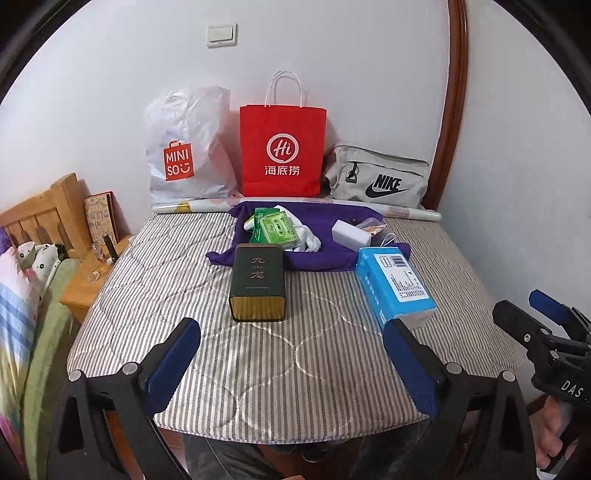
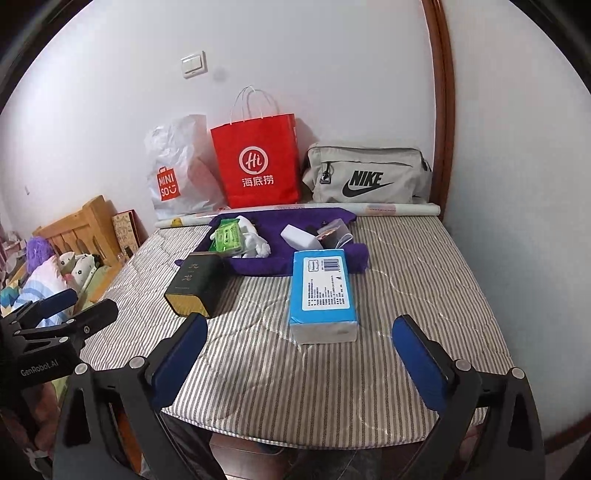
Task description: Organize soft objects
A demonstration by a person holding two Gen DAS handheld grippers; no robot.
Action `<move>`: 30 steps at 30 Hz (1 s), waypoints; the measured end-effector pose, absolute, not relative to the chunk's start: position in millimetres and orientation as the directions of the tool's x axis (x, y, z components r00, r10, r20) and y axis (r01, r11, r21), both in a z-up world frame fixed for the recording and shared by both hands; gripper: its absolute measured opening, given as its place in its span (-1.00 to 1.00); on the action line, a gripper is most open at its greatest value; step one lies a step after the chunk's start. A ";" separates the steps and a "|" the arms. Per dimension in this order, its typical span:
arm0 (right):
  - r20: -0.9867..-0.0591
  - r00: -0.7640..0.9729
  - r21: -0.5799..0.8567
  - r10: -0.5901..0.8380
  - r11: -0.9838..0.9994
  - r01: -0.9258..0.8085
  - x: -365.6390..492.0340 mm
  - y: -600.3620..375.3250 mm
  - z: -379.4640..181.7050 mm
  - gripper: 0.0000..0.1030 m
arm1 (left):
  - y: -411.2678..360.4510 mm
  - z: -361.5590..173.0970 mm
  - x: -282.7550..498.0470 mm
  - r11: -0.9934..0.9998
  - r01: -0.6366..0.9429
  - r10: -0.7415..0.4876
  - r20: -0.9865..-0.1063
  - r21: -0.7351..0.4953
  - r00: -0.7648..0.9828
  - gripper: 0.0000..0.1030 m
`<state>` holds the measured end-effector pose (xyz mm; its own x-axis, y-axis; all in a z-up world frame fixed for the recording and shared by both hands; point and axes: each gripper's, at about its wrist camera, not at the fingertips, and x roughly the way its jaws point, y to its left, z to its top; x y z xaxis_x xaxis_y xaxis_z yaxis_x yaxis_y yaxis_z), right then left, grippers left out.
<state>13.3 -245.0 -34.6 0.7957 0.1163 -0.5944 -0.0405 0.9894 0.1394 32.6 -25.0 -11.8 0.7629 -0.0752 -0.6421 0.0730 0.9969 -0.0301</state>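
left wrist: left gripper [image 1: 291,360] gapes, empty

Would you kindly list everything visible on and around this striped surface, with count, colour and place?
striped mattress: one, grey and white, fills the middle.
tin box: one, dark green and gold, centre, lying down.
tissue pack: one, blue, right of the tin.
purple cloth: one, behind both, spread flat.
green packets: a small pile, on the cloth.
white cloth: one, beside the packets.
white block: one, on the cloth's right part.
paper roll: one, pale, along the far edge.
plastic bag: one, white, against the wall, left.
paper bag: one, red, centre.
Nike bag: one, grey, right.
wall switch: one, white.
left gripper: one, black and blue, open.
right gripper: one, same colours, open.
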 end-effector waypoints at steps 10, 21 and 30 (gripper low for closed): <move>-0.566 0.818 0.111 0.105 0.993 -0.051 1.8 -240.2 -23.5 0.93 | -24.3 -4.9 25.3 0.997 0.072 -0.080 -0.628 -0.038 0.774 0.94; -0.554 0.824 0.118 0.120 0.991 -0.065 -4.1 -241.5 -19.1 0.93 | -30.6 -1.5 21.7 0.997 0.077 -0.076 -0.623 -0.025 0.778 0.94; -0.558 0.823 0.111 0.110 0.992 -0.057 -5.4 -241.3 -18.5 0.93 | -29.9 0.0 21.0 0.997 0.077 -0.072 -0.625 -0.019 0.777 0.94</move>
